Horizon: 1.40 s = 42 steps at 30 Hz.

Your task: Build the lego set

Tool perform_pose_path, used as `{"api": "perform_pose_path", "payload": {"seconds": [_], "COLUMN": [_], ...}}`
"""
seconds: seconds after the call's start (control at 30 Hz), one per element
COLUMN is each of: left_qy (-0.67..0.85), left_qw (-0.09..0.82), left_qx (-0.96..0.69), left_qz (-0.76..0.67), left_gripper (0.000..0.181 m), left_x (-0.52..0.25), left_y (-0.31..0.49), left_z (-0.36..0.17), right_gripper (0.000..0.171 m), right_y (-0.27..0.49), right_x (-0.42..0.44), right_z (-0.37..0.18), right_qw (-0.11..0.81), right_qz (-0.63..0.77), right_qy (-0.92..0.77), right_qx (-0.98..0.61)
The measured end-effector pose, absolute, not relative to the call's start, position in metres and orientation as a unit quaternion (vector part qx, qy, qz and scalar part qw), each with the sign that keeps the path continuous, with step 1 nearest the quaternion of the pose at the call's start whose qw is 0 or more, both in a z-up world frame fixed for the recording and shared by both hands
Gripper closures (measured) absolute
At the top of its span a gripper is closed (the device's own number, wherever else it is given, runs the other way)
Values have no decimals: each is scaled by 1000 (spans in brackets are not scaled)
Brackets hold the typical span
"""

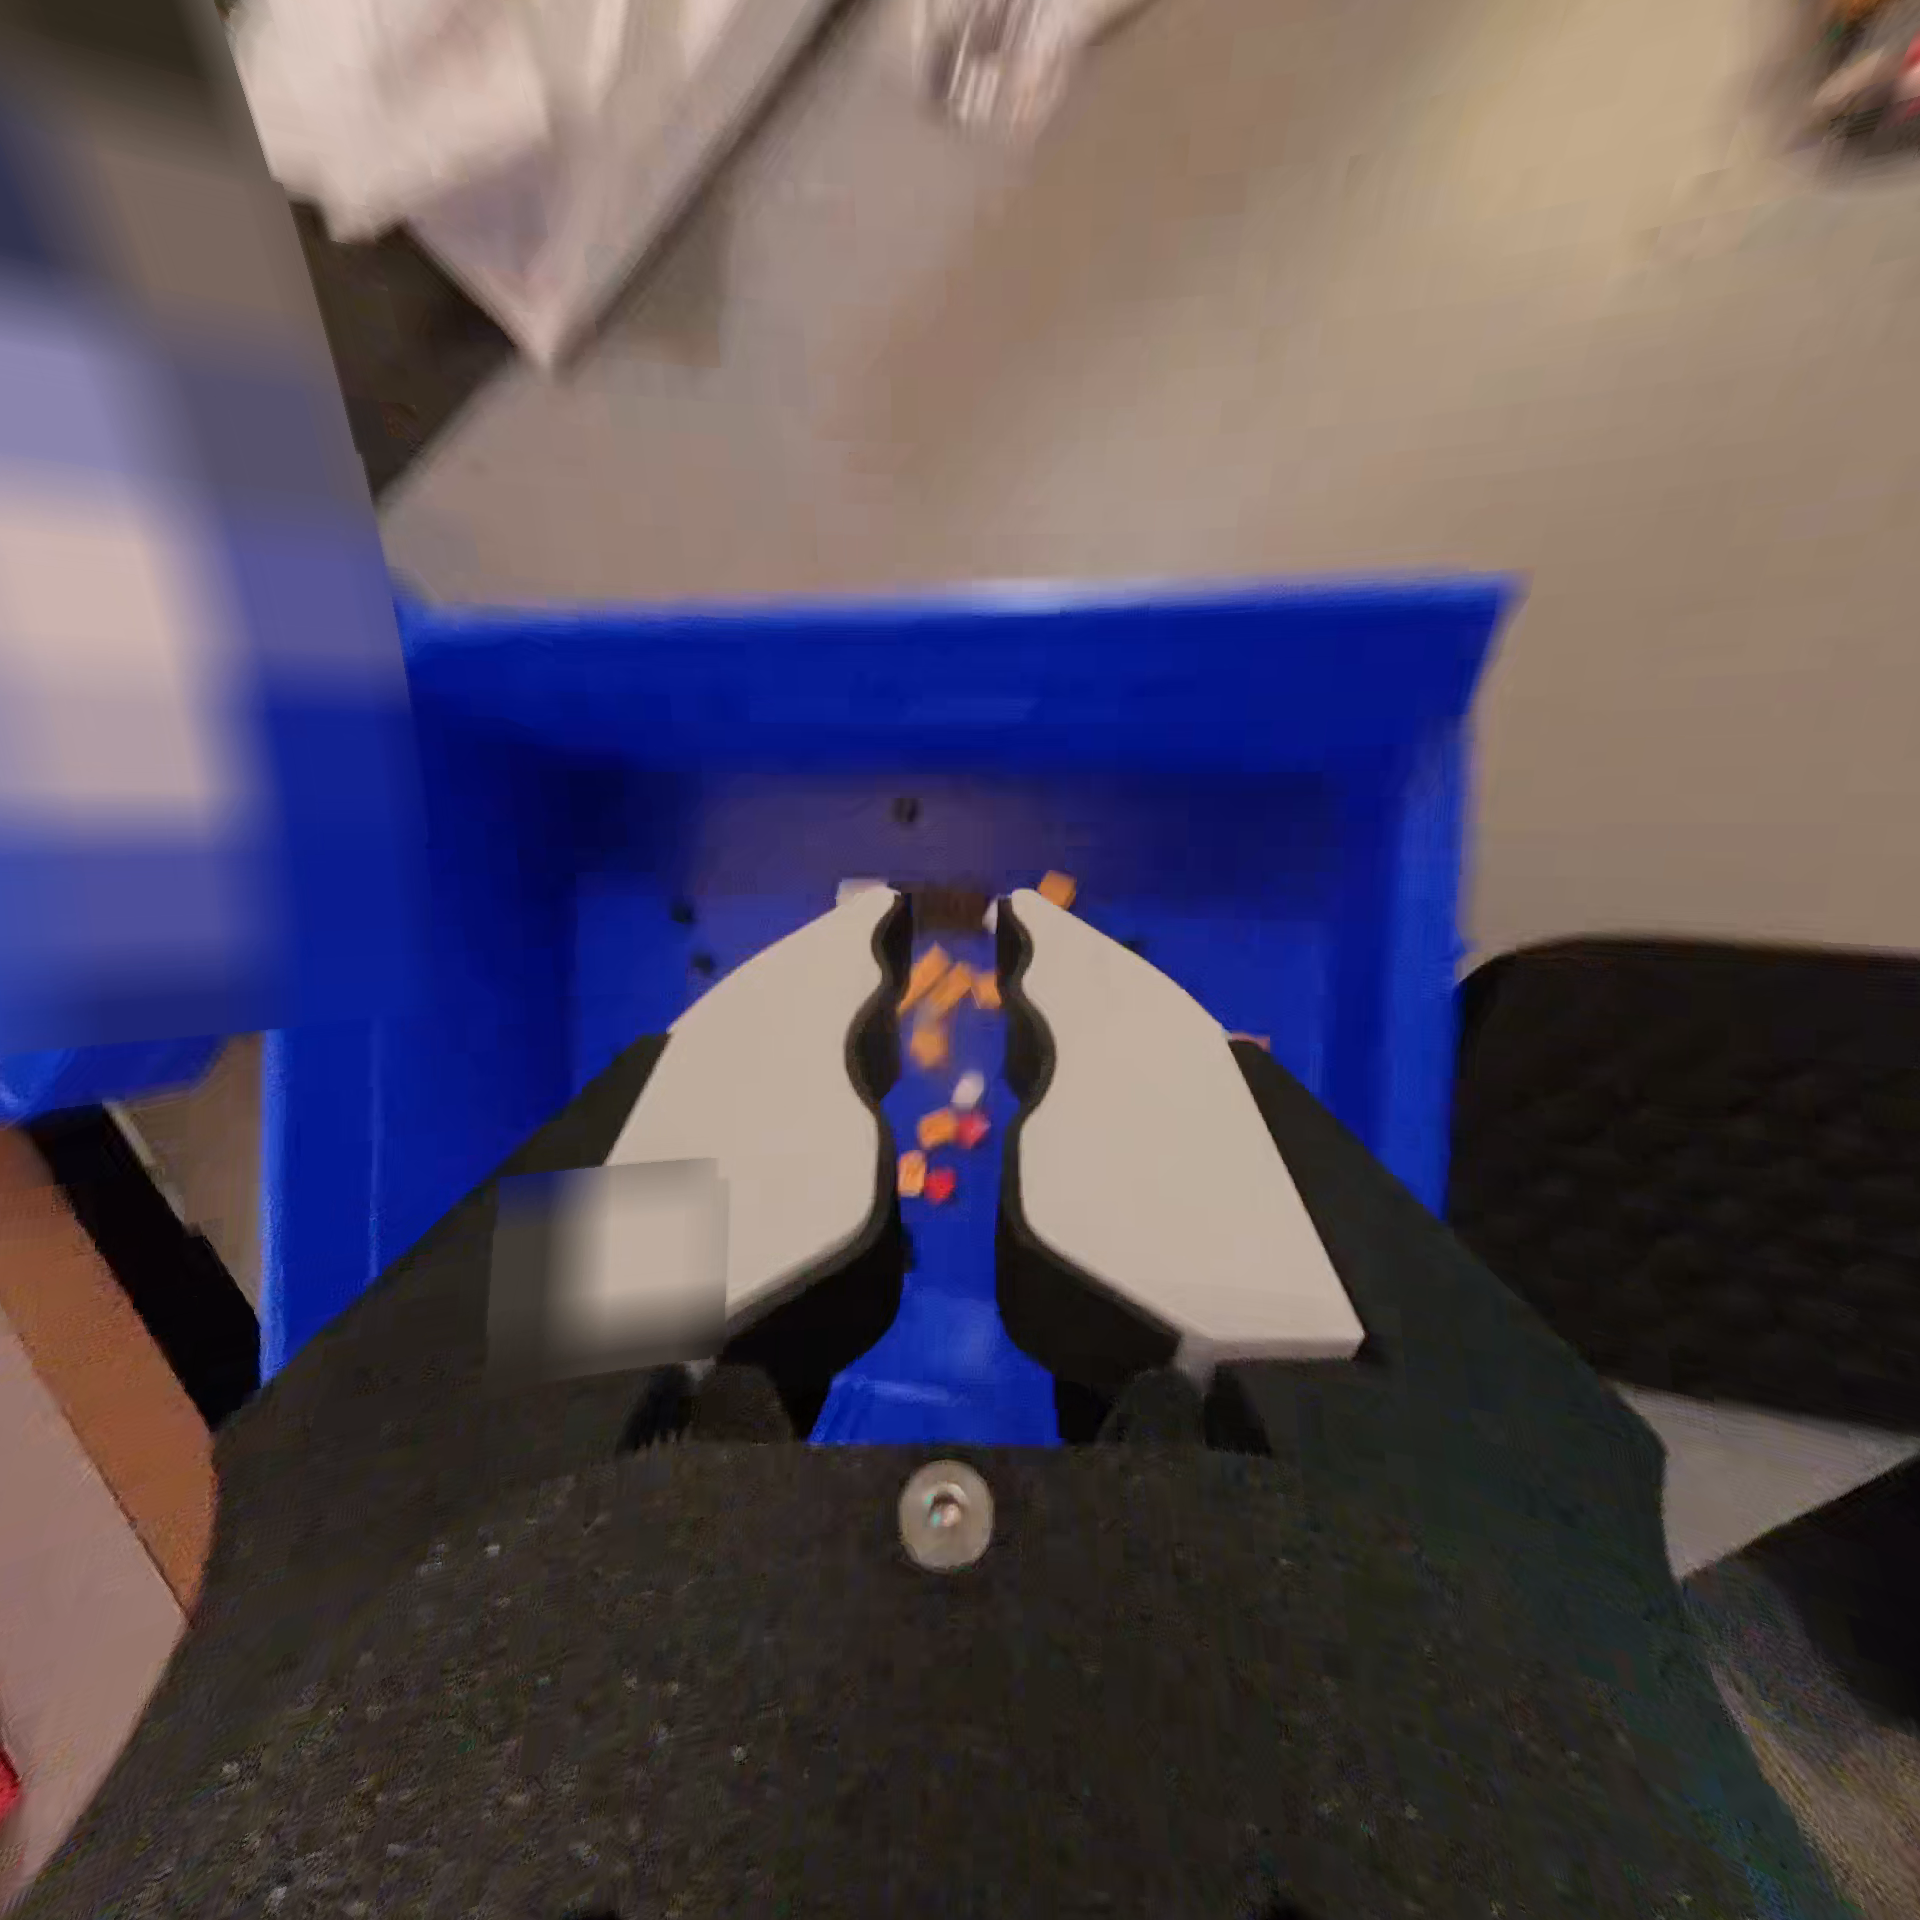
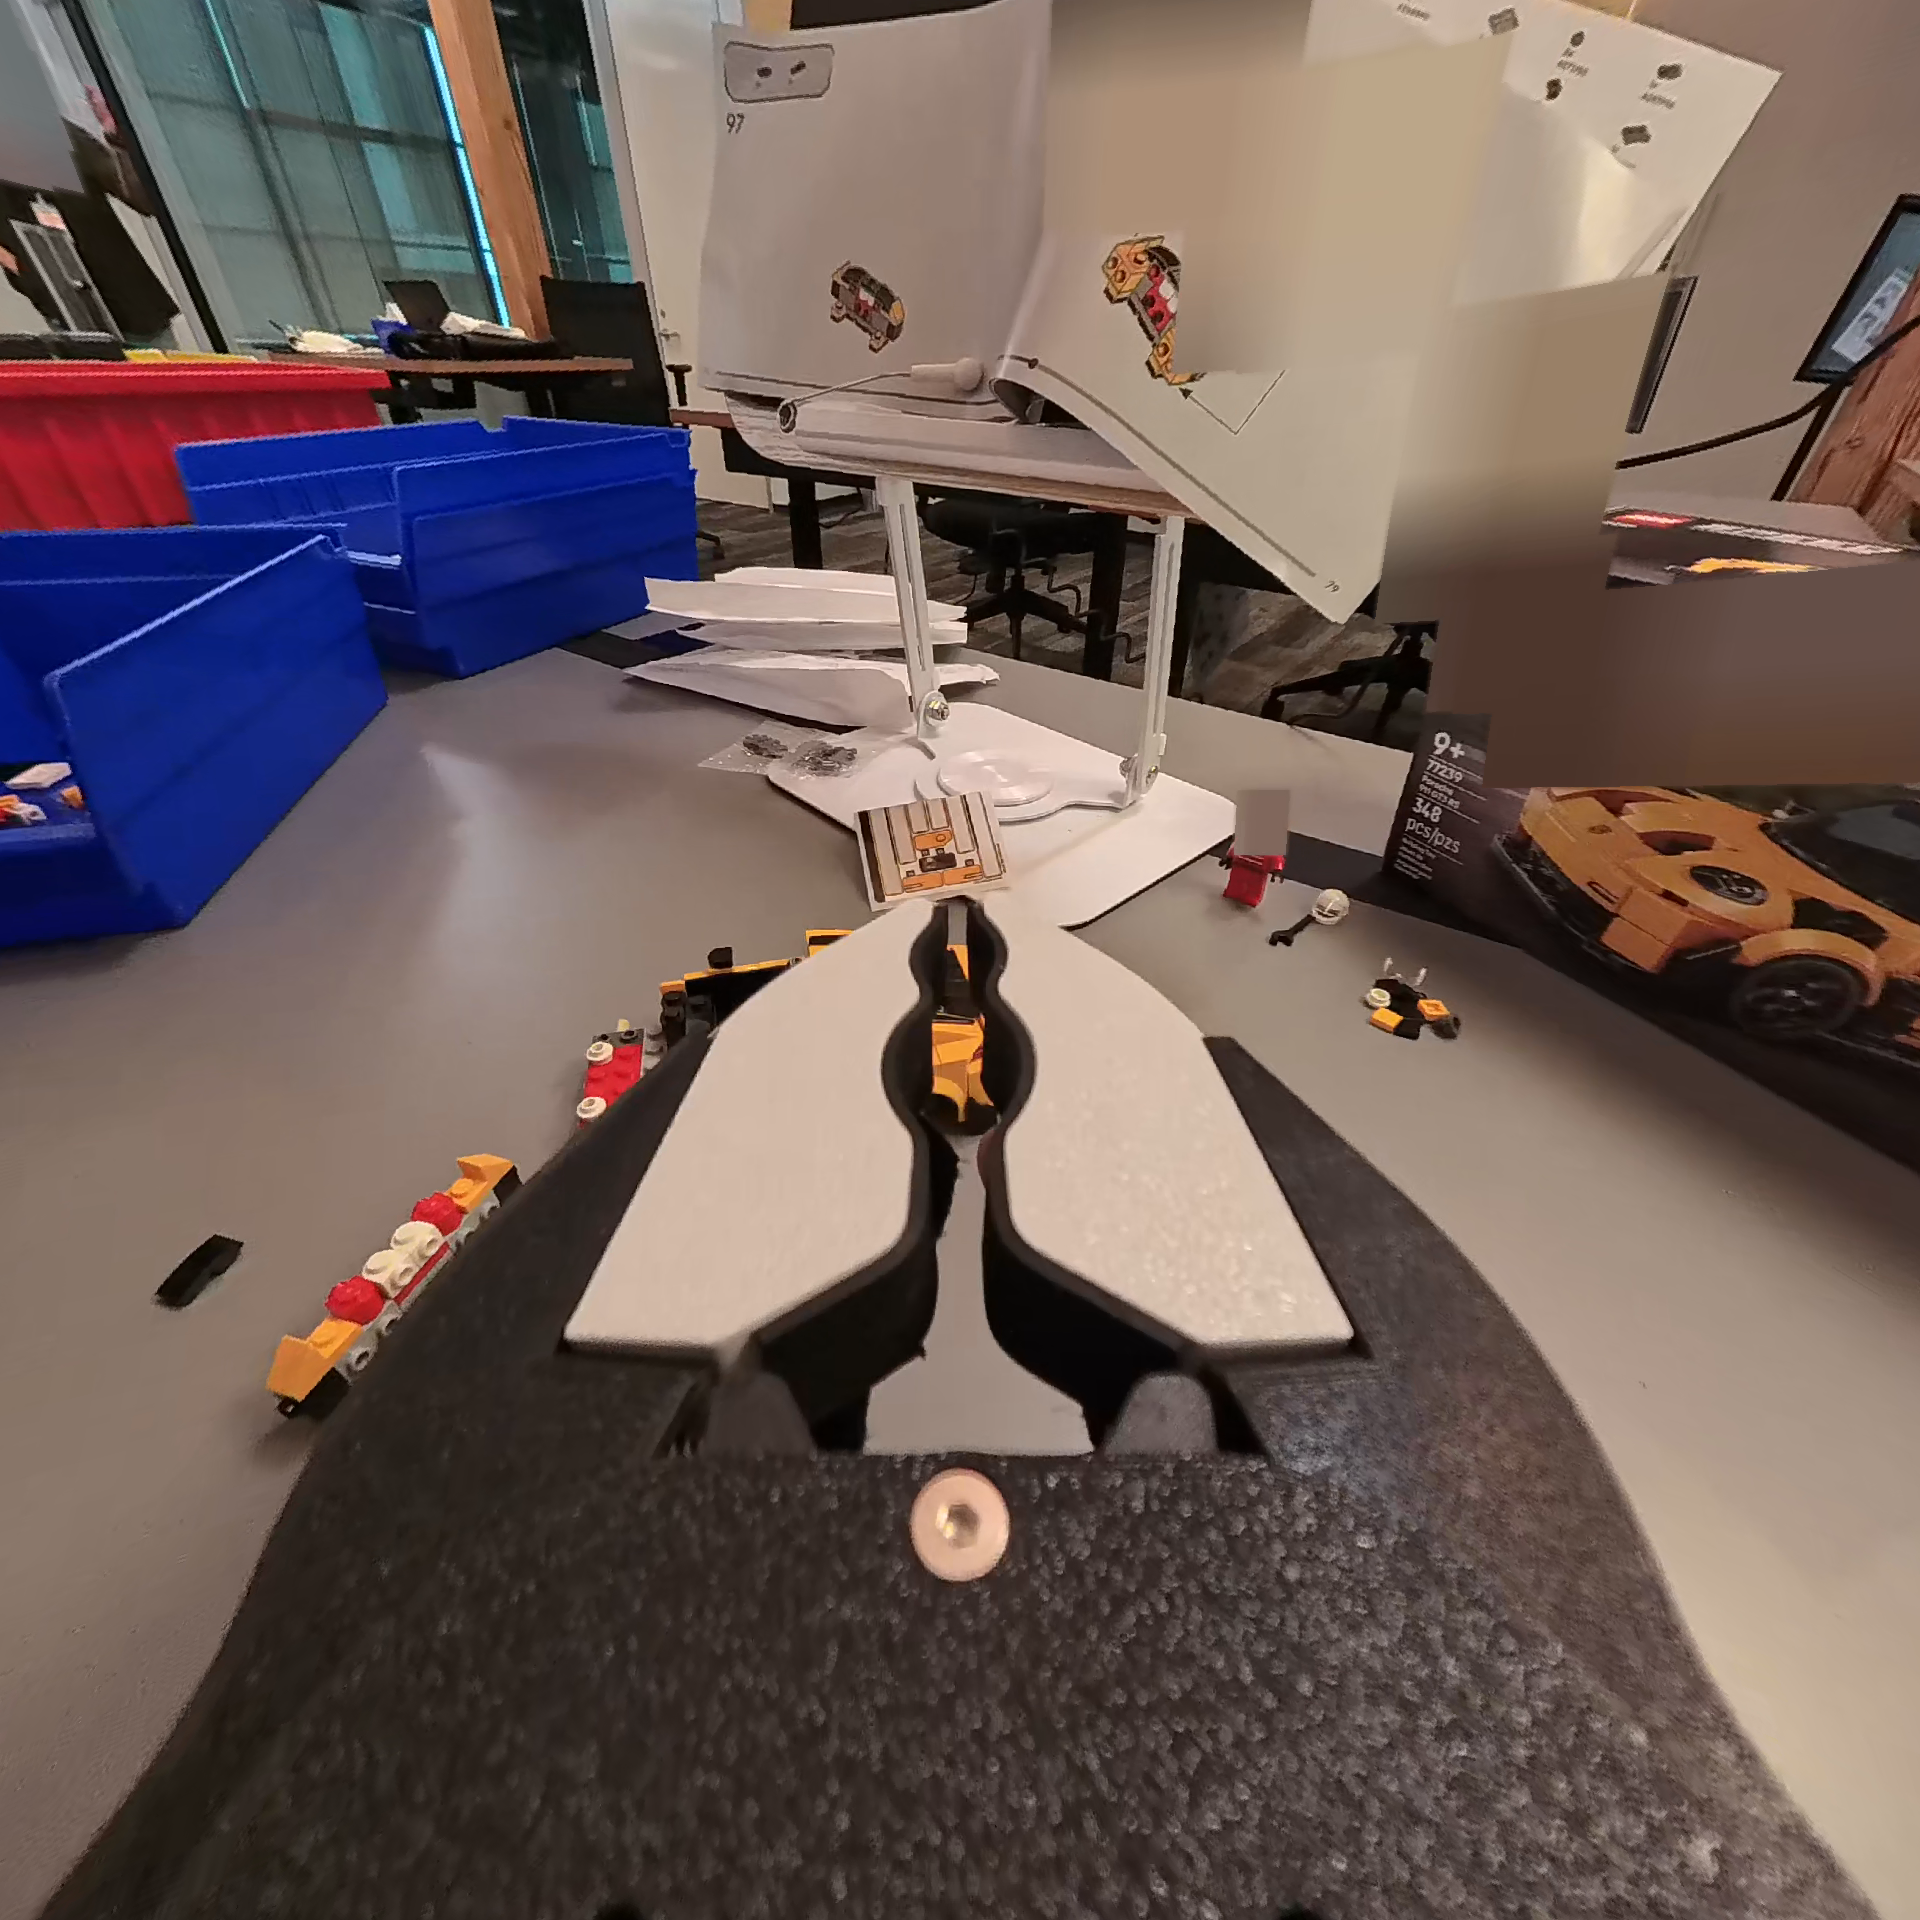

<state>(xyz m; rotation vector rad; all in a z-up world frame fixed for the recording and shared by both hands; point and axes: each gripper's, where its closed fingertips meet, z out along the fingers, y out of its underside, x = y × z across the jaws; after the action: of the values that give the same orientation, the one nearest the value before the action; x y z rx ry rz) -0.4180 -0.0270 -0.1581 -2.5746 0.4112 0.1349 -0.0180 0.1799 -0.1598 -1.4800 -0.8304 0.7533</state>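
Observation:
In the left wrist view, which is blurred, my left gripper [image 1: 948,912] reaches down into a blue bin [image 1: 935,675]. Its tips pinch a small dark lego piece [image 1: 945,923]. Small orange, red and white pieces [image 1: 940,1132] lie on the bin floor below. In the right wrist view my right gripper [image 2: 956,920] is shut on an orange-and-black lego car assembly [image 2: 956,1070] resting on the grey table. More of this assembly [image 2: 623,1070] shows left of the fingers. A long orange, red and white sub-assembly [image 2: 395,1278] lies at the left.
An instruction booklet [image 2: 883,260] sits on a white stand [image 2: 1091,821] straight ahead, with a sticker sheet [image 2: 930,847] in front. Blue bins [image 2: 208,707] and a red bin [image 2: 156,436] stand left. The set's box [image 2: 1714,904], a red piece [image 2: 1255,873] and loose pieces [image 2: 1408,1008] lie right. Some 45 cm of space lies between my two pairs of fingers.

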Motion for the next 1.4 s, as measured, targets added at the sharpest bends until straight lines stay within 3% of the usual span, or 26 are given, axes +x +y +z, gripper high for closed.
{"api": "perform_pose_path", "payload": {"seconds": [0.2,0.4,0.53,0.6,0.73,0.9,1.03,1.2,1.4], "left_qy": [146,140,145,145,162,216,242,242,256], "left_qw": [84,30,13,45,193,372,461,498,478], "left_qx": [-984,-989,-989,-988,-967,-875,-769,-667,-631], "left_qz": [59,43,32,18,-47,-223,-373,-499,-555], "left_gripper": [167,162,173,177,181,181,181,181,181], "left_x": [-482,-491,-487,-478,-424,-302,-206,-121,-72], "left_y": [-49,-51,-53,-47,-26,-14,-15,-7,3], "left_z": [-246,-269,-272,-262,-207,-130,-88,-81,-93], "right_gripper": [168,168,168,169,169,169,168,159,158], "right_y": [182,182,181,181,177,155,107,39,15], "right_x": [-18,-20,-20,-20,-20,-33,-56,-79,-74], "right_z": [-165,-169,-169,-167,-163,-151,-126,-95,-82], "right_qw": [594,585,583,584,589,592,556,509,515], "right_qz": [320,324,327,330,333,351,424,500,500], "right_qy": [-361,-365,-366,-366,-368,-399,-439,-473,-481], "right_qx": [-644,-648,-647,-645,-638,-605,-563,-517,-502]}}
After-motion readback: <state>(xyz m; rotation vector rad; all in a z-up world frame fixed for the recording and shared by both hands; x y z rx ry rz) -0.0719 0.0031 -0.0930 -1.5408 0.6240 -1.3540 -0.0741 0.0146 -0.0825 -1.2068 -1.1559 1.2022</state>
